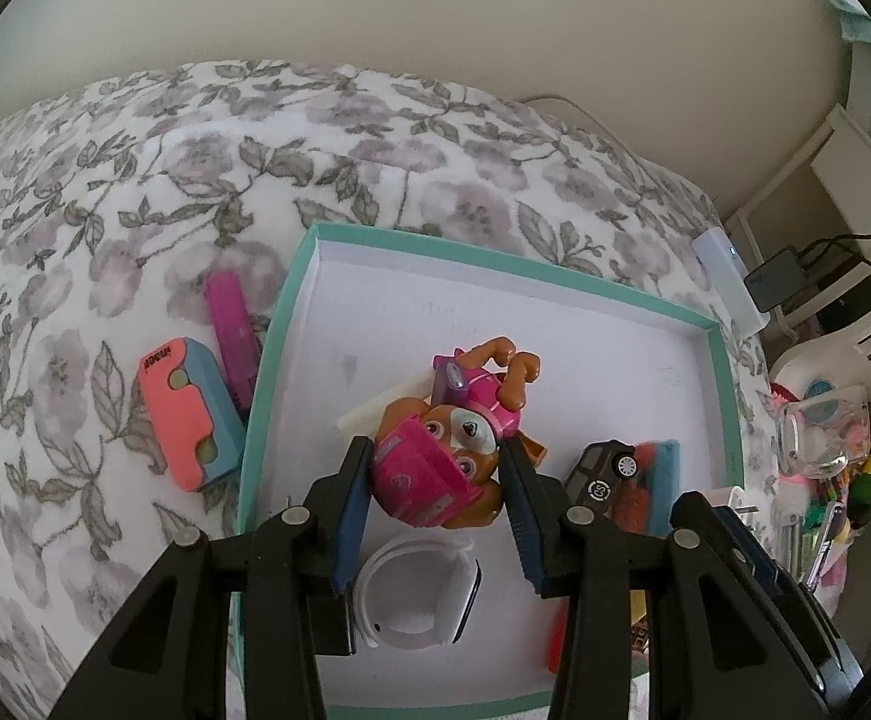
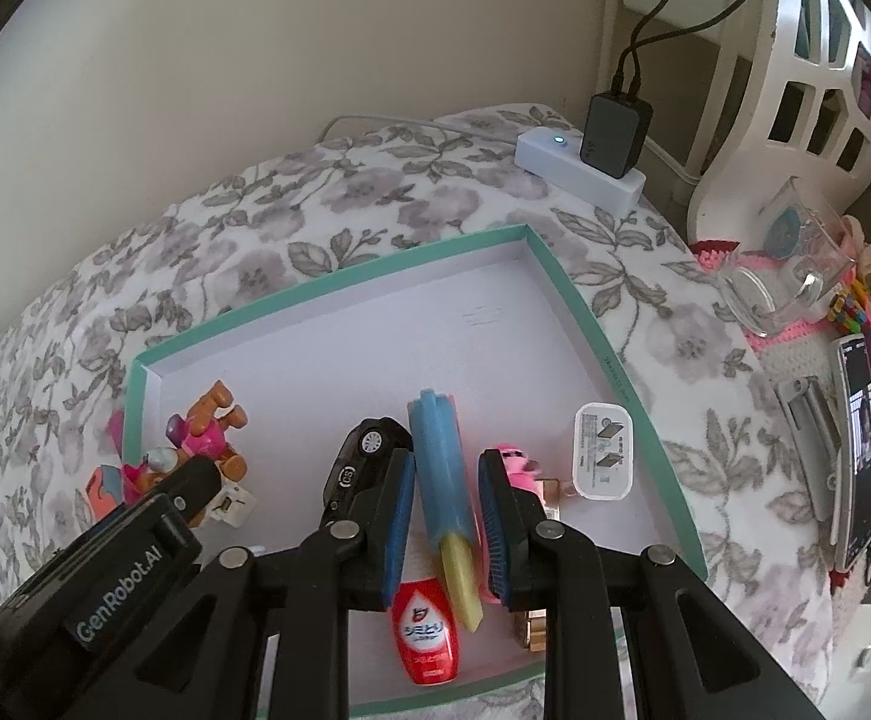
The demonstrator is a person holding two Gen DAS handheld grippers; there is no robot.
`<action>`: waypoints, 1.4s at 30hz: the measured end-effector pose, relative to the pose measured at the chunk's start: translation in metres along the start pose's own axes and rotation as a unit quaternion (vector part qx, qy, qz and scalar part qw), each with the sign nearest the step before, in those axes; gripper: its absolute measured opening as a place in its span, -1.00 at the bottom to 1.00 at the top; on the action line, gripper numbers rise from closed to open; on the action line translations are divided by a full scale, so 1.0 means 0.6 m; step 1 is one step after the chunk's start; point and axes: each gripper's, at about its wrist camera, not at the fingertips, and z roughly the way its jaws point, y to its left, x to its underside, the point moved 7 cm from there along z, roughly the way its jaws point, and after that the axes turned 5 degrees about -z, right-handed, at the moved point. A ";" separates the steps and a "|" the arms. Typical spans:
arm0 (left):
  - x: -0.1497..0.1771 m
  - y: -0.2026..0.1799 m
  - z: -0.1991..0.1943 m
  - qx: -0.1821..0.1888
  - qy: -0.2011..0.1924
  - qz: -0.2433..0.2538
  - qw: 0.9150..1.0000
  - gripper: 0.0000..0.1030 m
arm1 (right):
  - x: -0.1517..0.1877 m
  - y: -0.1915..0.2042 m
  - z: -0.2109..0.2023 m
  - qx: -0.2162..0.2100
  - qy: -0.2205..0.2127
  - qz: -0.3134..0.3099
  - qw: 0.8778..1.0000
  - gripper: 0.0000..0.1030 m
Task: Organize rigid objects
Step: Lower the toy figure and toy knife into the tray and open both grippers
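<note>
In the left wrist view, my left gripper (image 1: pixel 436 450) is shut on a pink-and-brown toy dog (image 1: pixel 435 468), its pads pressing both sides of the head. The dog is over the floor of a teal-rimmed white box (image 1: pixel 279 324). In the right wrist view, my right gripper (image 2: pixel 446 457) is shut on a blue tube with a yellow tip (image 2: pixel 438 462), also inside the box (image 2: pixel 339 291). The same toy dog (image 2: pixel 204 438) shows at the box's left corner there. I cannot tell whether either held thing rests on the box floor.
The box also holds a black toy car (image 2: pixel 363 459), a red bottle (image 2: pixel 426 636), a white plug (image 2: pixel 603 459), a pink figure (image 2: pixel 516 465) and a white wristband (image 1: pixel 417 594). A coral-and-blue case (image 1: pixel 186 414) and a purple stick (image 1: pixel 234 330) lie on the floral cover to its left. A power strip (image 2: pixel 579 171), glass mug (image 2: pixel 789 267) and phone (image 2: pixel 858 444) are to the right.
</note>
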 end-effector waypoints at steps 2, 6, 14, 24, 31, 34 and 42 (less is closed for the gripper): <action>-0.001 -0.001 -0.005 0.002 -0.003 0.000 1.000 -0.15 | -0.002 0.002 -0.004 0.000 -0.004 0.000 1.000 -0.53; -0.006 -0.001 -0.018 0.004 -0.014 0.000 1.000 -0.15 | -0.005 0.006 -0.015 0.002 -0.012 -0.004 1.000 -0.53; -0.013 0.017 -0.035 -0.007 -0.027 -0.008 1.000 -0.12 | -0.010 0.015 -0.029 0.006 -0.023 -0.011 1.000 -0.37; -0.021 0.063 -0.031 -0.066 -0.033 -0.027 0.997 0.45 | -0.010 0.018 -0.028 0.010 -0.023 -0.015 1.000 0.23; -0.026 0.092 -0.033 -0.114 -0.049 -0.033 0.992 0.66 | -0.007 0.020 -0.021 0.007 -0.016 -0.018 1.000 0.52; -0.028 0.103 -0.031 -0.125 -0.050 -0.039 0.990 0.81 | -0.007 0.022 -0.019 0.011 -0.017 -0.023 1.000 0.70; -0.032 0.122 -0.036 -0.145 -0.064 -0.045 0.986 0.92 | -0.004 0.033 -0.015 0.004 -0.014 -0.032 0.999 0.96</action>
